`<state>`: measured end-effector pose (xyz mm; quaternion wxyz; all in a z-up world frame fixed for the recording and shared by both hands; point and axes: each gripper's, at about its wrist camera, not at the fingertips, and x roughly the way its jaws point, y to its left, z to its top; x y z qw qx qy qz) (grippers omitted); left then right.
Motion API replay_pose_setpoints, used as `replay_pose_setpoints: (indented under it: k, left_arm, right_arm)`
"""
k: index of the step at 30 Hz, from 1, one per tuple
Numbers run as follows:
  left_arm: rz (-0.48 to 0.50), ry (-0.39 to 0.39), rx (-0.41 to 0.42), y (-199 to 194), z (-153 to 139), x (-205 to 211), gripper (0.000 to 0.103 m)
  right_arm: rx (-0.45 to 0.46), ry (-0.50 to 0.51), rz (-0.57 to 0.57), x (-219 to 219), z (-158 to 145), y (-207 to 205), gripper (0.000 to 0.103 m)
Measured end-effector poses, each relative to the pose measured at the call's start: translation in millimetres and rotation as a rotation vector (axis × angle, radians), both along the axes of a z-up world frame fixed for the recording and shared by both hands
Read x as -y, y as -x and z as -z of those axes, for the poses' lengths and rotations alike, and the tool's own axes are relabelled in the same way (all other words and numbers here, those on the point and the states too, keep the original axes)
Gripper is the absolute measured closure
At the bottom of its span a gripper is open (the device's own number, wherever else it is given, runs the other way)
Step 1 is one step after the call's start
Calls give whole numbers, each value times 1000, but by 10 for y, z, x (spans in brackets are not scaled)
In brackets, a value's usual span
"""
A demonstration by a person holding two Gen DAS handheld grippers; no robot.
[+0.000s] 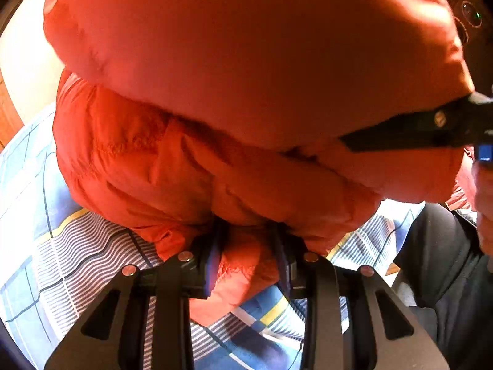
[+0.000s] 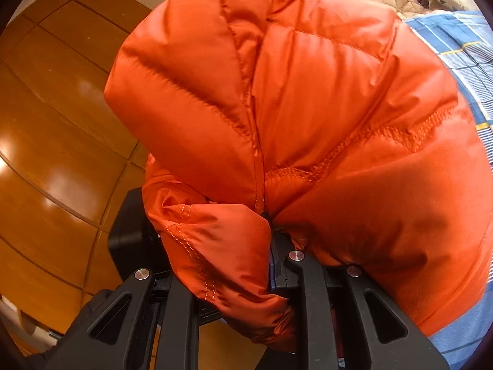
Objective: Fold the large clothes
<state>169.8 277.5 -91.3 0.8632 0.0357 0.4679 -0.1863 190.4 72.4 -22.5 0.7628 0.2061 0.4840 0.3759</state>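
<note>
Both claws, left claw [image 1: 248, 262] and right claw [image 2: 268, 262], pinch the puffy orange jacket [image 2: 308, 98] just ahead, soft, light, slippery, best gripped at seams.

My orange down jacket [image 1: 252, 71] fills the left wrist view and runs off its edge at twelve o'clock, its upper bulk blurred. It hides my left gripper's [image 1: 249, 246] fingertips, and in the right wrist view it hides my right gripper's [image 2: 268, 246] tips too, the left finger wholly covered. The checked bedsheet [image 1: 77, 246] is buried under it from nine to five o'clock. At three o'clock my hand [image 1: 483, 203] is cut off.
</note>
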Motion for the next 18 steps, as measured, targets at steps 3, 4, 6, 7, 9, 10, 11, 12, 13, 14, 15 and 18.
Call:
replay_pose_setpoints:
  k: [3,4,6,7,9,10,11,12,13,14,15,18]
  left_arm:
    - [4,-5,-6,-30,-31,-2,73]
    - [6,-3,-10,-33,-41,-11,73]
    - [14,-8,-16,-49,-54,-37,73]
    - [18,-10,-19,-65,-65,-50,73]
    - [21,-9,-26,-102,-59,6,73]
    - [23,-9,-28,-100,-81,-11,73]
    - [26,-13,-29,-102,-89,-13,72]
    - [25,-13,-32,-99,-101,-30,72]
    - [23,-6,-34,-135,-83,-53,71]
    - [22,3,-36,-153,-79,-78,67]
    - [18,12,-31,-132,-105,-105,65]
    - [2,70,-28,-85,-178,-212,59]
  right_arm:
    - [1,12,-3,-85,-9,57,84]
    - [-2,15,-2,-102,4,60,85]
    - [-3,21,-3,-151,5,58,85]
    - [-2,26,-4,-167,7,60,85]
    - [-4,31,-8,-142,9,-18,85]
    - [-8,34,-10,-152,24,-23,86]
    - [-6,40,-15,-160,40,-26,86]
    - [-3,48,-21,-173,52,-22,86]
    - [-4,54,-23,-181,49,-11,86]
    - [-3,60,-26,-173,36,-25,86]
    - [-4,63,-29,-173,23,-31,86]
    - [-12,55,-27,-134,-21,-84,86]
